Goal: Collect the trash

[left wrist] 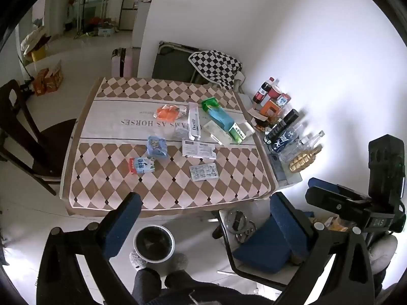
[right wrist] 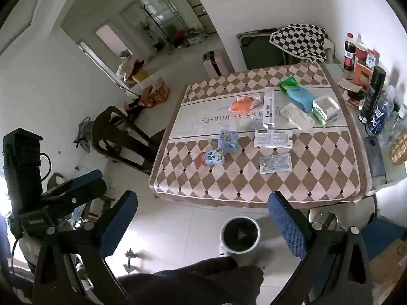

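1. Trash litters the checkered tablecloth [left wrist: 162,193]: orange wrapper [left wrist: 166,112], blister pack [left wrist: 203,171], small milk carton [left wrist: 141,165].
2. Bin [left wrist: 154,243] stands on the floor below the table edge.
3. Left gripper [left wrist: 203,225] and right gripper [right wrist: 202,221] both gape wide, holding nothing.

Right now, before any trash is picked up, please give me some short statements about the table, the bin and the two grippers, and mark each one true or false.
1. The bin stands on the floor in front of the table. True.
2. The left gripper is shut on a wrapper. False: its jaws are wide open and hold nothing.
3. The orange wrapper lies on the table beside the white Doctor box. True.
4. The blister pack already lies in the bin. False: it lies on the table, near the front edge.
5. The right gripper is open and empty. True.
6. The cola bottle lies among the trash in the middle of the table. False: it stands upright at the wall side.
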{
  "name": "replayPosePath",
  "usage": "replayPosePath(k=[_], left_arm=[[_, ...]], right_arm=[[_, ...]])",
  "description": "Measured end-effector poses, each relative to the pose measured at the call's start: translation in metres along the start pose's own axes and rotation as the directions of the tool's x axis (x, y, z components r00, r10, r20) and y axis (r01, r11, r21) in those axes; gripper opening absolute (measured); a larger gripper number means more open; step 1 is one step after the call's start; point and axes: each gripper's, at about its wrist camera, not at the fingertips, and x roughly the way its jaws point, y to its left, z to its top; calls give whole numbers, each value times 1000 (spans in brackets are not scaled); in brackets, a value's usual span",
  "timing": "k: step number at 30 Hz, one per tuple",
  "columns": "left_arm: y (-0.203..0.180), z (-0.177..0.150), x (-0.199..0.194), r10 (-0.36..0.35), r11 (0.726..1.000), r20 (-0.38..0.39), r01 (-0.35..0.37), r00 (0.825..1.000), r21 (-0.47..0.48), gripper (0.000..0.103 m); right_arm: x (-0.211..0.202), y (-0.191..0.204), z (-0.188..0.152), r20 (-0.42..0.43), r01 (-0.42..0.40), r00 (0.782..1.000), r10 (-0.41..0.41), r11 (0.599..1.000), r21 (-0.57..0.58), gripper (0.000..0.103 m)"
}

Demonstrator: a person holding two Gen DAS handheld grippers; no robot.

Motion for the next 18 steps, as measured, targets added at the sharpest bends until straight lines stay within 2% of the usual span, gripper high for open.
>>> replayPosePath(k=[18], left_arm=[[-4, 3, -1, -6, 1000, 10, 6, 1000, -1, 103]], right_arm=[[4, 8, 7, 0, 0, 1000, 0, 1000, -7, 103]])
